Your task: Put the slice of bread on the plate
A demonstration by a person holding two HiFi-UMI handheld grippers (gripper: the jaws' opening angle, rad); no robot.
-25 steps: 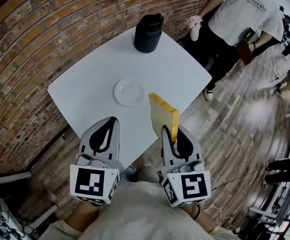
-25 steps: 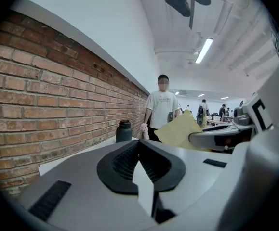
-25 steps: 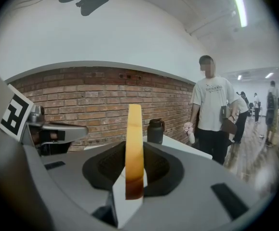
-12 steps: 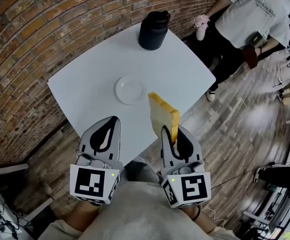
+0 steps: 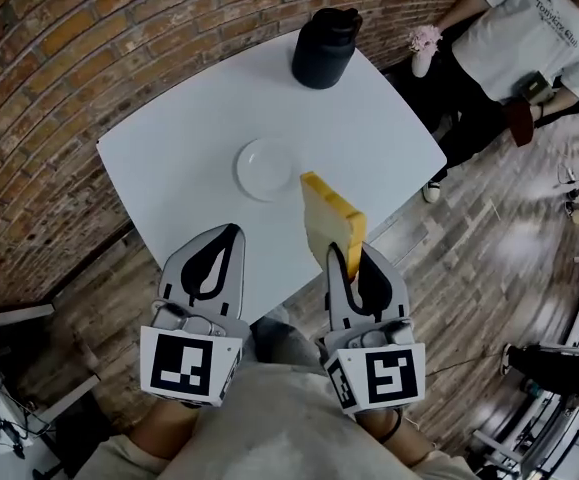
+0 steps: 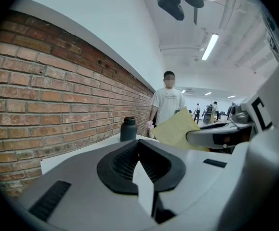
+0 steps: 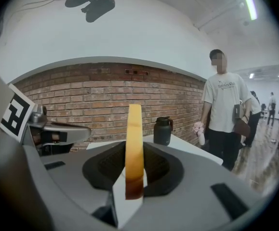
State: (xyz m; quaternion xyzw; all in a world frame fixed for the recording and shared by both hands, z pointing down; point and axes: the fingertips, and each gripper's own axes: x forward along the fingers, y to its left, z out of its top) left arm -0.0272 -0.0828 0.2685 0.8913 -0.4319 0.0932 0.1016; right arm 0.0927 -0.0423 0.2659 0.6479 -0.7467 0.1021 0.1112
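The slice of bread (image 5: 331, 223) stands upright on edge in my right gripper (image 5: 349, 251), which is shut on its lower end above the table's near edge. In the right gripper view the bread (image 7: 134, 124) rises as a thin yellow strip from between the pads of that gripper (image 7: 133, 150). The small white plate (image 5: 265, 169) lies in the middle of the white table (image 5: 169, 168), ahead and a little left of the bread. My left gripper (image 5: 231, 230) hovers beside the right one, shut with nothing in it; its tips (image 6: 139, 142) meet. The bread (image 6: 175, 129) also shows in the left gripper view.
A black jug (image 5: 326, 48) stands at the table's far corner. A person in a white shirt (image 5: 534, 38) stands by the far right corner with something pink (image 5: 424, 38) in hand. A brick wall (image 5: 49, 98) runs along the left, wooden floor (image 5: 469, 258) on the right.
My right gripper has edged slightly toward the table with the bread. The left gripper has hardly moved. The head view has shifted, so the table and the bystander sit further right.
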